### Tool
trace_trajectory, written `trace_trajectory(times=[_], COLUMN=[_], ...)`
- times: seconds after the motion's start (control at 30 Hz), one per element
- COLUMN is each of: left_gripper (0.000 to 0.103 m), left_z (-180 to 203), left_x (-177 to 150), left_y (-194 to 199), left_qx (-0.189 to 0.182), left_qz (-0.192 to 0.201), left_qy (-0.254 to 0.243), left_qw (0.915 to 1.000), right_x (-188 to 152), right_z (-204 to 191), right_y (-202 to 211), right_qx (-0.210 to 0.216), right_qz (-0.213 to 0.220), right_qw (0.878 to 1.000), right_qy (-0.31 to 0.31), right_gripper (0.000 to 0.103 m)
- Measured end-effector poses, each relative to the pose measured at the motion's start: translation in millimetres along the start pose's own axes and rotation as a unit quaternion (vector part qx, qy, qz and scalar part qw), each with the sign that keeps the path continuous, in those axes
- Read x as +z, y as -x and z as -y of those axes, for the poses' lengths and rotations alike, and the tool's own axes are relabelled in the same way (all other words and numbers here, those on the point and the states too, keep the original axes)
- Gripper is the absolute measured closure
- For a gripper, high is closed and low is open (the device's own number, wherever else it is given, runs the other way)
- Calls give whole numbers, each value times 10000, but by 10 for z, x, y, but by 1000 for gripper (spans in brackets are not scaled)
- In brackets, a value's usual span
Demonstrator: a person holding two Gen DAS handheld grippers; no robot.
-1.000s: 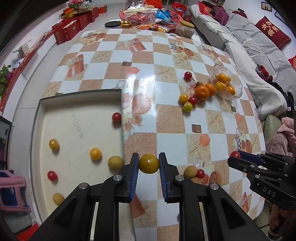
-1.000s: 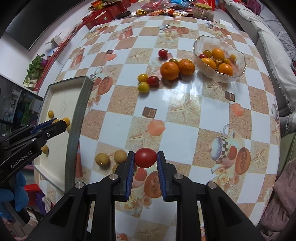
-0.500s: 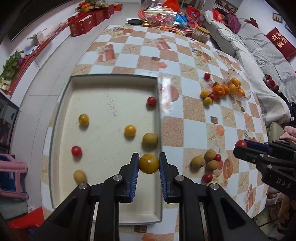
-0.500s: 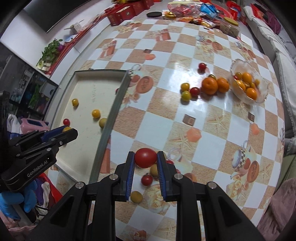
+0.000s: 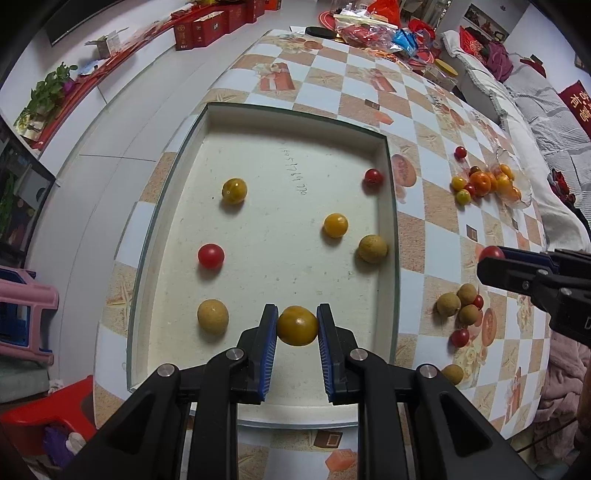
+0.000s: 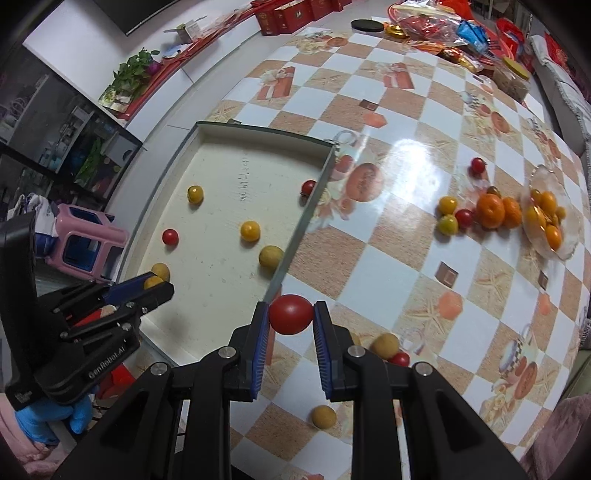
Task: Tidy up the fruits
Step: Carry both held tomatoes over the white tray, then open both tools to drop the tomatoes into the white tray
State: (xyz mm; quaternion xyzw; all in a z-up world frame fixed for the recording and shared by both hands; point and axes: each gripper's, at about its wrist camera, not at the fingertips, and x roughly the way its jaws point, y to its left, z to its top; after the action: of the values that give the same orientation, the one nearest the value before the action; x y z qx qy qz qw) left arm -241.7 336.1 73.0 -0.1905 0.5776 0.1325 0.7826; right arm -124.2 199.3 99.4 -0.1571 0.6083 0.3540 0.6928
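My left gripper (image 5: 297, 325) is shut on a yellow tomato (image 5: 297, 325) and holds it over the near part of the white tray (image 5: 258, 122). The tray holds several small fruits, among them a red tomato (image 5: 211, 255) and a brown longan (image 5: 212, 316). My right gripper (image 6: 291, 314) is shut on a red tomato (image 6: 291, 314) just above the table beside the tray's right wall (image 6: 295, 236). The right gripper also shows at the right edge of the left wrist view (image 5: 493, 258). The left gripper shows at the left of the right wrist view (image 6: 155, 286).
Loose longans and cherry tomatoes (image 5: 461, 306) lie on the checkered tablecloth right of the tray. A glass bowl of oranges (image 6: 546, 218) stands at the far right with oranges and tomatoes (image 6: 476, 214) beside it. Snack bags (image 5: 369, 29) crowd the far end. A pink stool (image 6: 85, 243) stands left of the table.
Both grippers have moved left toward the tray with their fruit still held. The left gripper now hangs over the tray's inside; the right one has reached the tray's right wall.
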Motion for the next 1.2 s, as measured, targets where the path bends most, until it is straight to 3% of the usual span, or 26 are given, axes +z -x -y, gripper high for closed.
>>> trace_trajectory(times=[0.57, 0.8, 0.9, 0.93, 0.97, 1.0, 1.03, 1.07, 1.1, 1.17, 1.2], left_gripper=[80, 80, 80, 78, 70, 59, 34, 25, 25, 25, 25], left_z=[-67, -19, -3, 5, 11, 13, 28, 38, 41, 33, 27], left_x=[17, -18, -10, -11, -8, -41, -54, -67, -75, -87, -92], left_y=[-551, -566, -583, -585, -586, -568, -549, -519, -505, -521, -526], left_qx=[432, 555, 547, 545, 503, 476, 555, 636, 652, 651, 676], left_qz=[-247, -177, -182, -182, -191, -189, -164, -58, -12, -134, -181], left_qy=[-159, -278, -250, -262, -276, -301, -325, -344, -351, -321, -307], left_qw=[9986, 9979, 9980, 9980, 9982, 9982, 9978, 9974, 9973, 9973, 9971], right_x=[964, 1098, 1098, 1104, 1110, 1121, 1130, 1143, 1164, 1193, 1207], right_z=[-364, -469, -535, -556, -578, -593, -594, -594, -592, -564, -520], right_y=[-969, -1285, -1309, -1314, -1320, -1328, -1322, -1308, -1290, -1222, -1180], right_qx=[93, -165, -192, -184, -230, -268, -265, -243, -200, -87, -39], right_qz=[-390, -595, -578, -590, -603, -618, -591, -555, -516, -422, -380], right_qw=[9980, 9957, 9946, 9943, 9938, 9936, 9939, 9946, 9955, 9971, 9975], right_qy=[496, 695, 835, 865, 905, 911, 888, 846, 764, 627, 598], right_gripper=[77, 76, 70, 63, 48, 41, 35, 35, 34, 19, 19])
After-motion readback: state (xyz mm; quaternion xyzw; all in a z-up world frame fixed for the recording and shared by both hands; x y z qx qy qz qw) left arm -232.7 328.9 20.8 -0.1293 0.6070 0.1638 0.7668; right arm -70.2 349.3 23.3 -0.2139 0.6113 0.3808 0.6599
